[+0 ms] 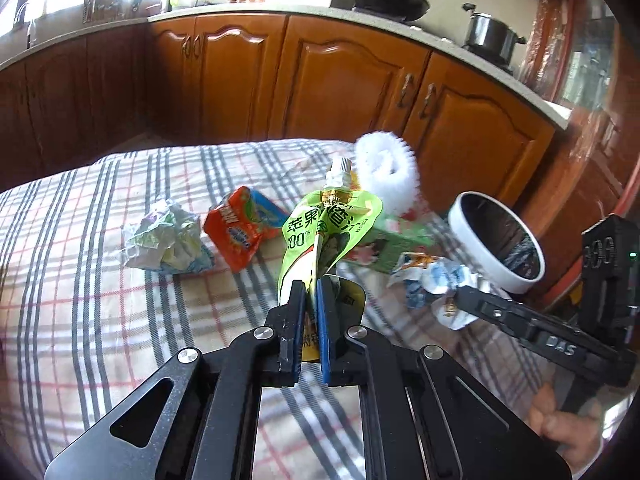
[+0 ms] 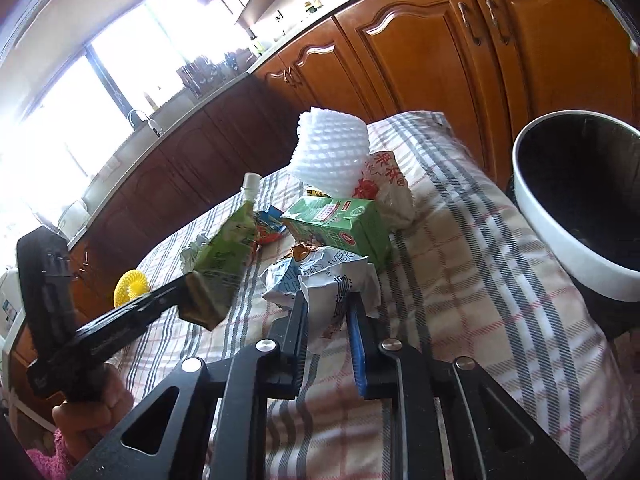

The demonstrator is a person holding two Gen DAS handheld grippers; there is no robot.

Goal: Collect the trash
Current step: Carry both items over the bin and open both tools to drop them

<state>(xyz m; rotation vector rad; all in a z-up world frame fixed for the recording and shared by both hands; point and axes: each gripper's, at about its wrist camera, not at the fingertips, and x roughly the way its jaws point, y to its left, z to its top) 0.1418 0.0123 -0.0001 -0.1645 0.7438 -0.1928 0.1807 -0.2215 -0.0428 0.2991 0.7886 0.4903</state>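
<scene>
My left gripper point(image 1: 311, 286) is shut on a green juice pouch point(image 1: 328, 222) with a white spout and holds it above the plaid cloth point(image 1: 80, 280). The pouch also shows in the right wrist view point(image 2: 228, 252). My right gripper point(image 2: 326, 300) is shut on a crumpled white and blue wrapper point(image 2: 320, 280), which also shows in the left wrist view point(image 1: 440, 284). A white-rimmed trash bin point(image 2: 580, 208) stands at the right, seen in the left wrist view too point(image 1: 500, 236). An orange packet point(image 1: 240, 228) and a crumpled paper point(image 1: 164, 240) lie on the cloth.
A green carton point(image 2: 340, 228), a white foam net point(image 2: 328, 152) and a red-printed bag point(image 2: 384, 184) lie behind the wrapper. A yellow foam ring point(image 2: 130, 286) lies at the left. Wooden cabinets point(image 1: 340, 76) with a counter, a wok and a pot stand behind.
</scene>
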